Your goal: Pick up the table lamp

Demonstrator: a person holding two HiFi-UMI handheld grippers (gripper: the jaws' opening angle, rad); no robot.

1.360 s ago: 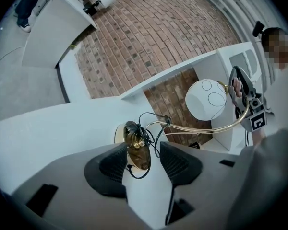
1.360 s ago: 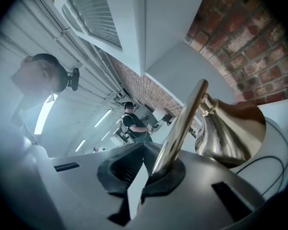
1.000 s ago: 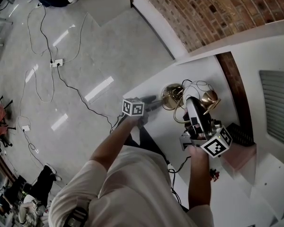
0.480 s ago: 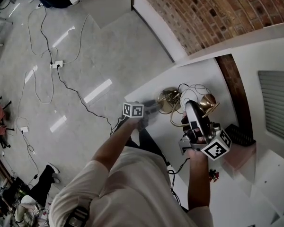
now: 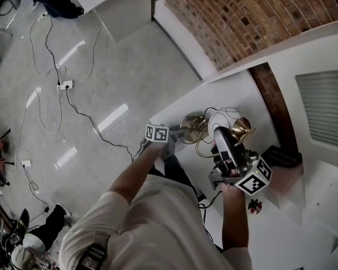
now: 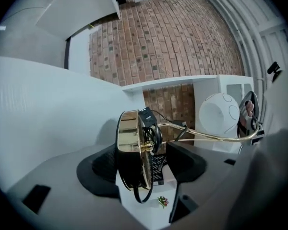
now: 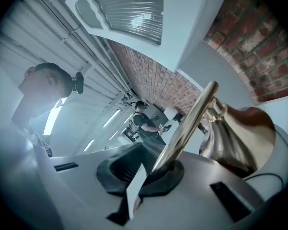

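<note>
Over the white surface (image 5: 236,91), in the head view, both tongs meet the lamp (image 5: 224,118). The left tongs (image 5: 179,133) point right at its gold base (image 5: 191,125). The right tongs (image 5: 217,137) point up the picture, with the white round shade (image 5: 228,117) just beyond their tips and a gold bell (image 5: 245,129) to their right. Grey floor (image 5: 101,66) with loose cables lies to the left of the left tongs, and a brick wall (image 5: 231,16) stands beyond both tongs.

Between the jaws in the left gripper view, the base (image 6: 129,147) stands on edge, so the lamp is tipped sideways. The left tongs (image 6: 144,162) have just been closing but stand apart. The base sits against the left jaw, and a strip of white shows between it and the right jaw. A black cord (image 6: 143,195) loops under the base. The thin gold stem (image 6: 206,137) runs off to the right over the right jaw, and the shade (image 6: 220,116) hangs beyond that jaw.

Between the jaws in the right gripper view, the stem (image 7: 192,119) rises slantwise. The right tongs (image 7: 151,174) are clamped together on it. A white tag (image 7: 134,190) sticks out below the pads. The bell (image 7: 240,138) sits to the right of the jaws. A person (image 7: 144,121) stands far beyond the tips.
</note>
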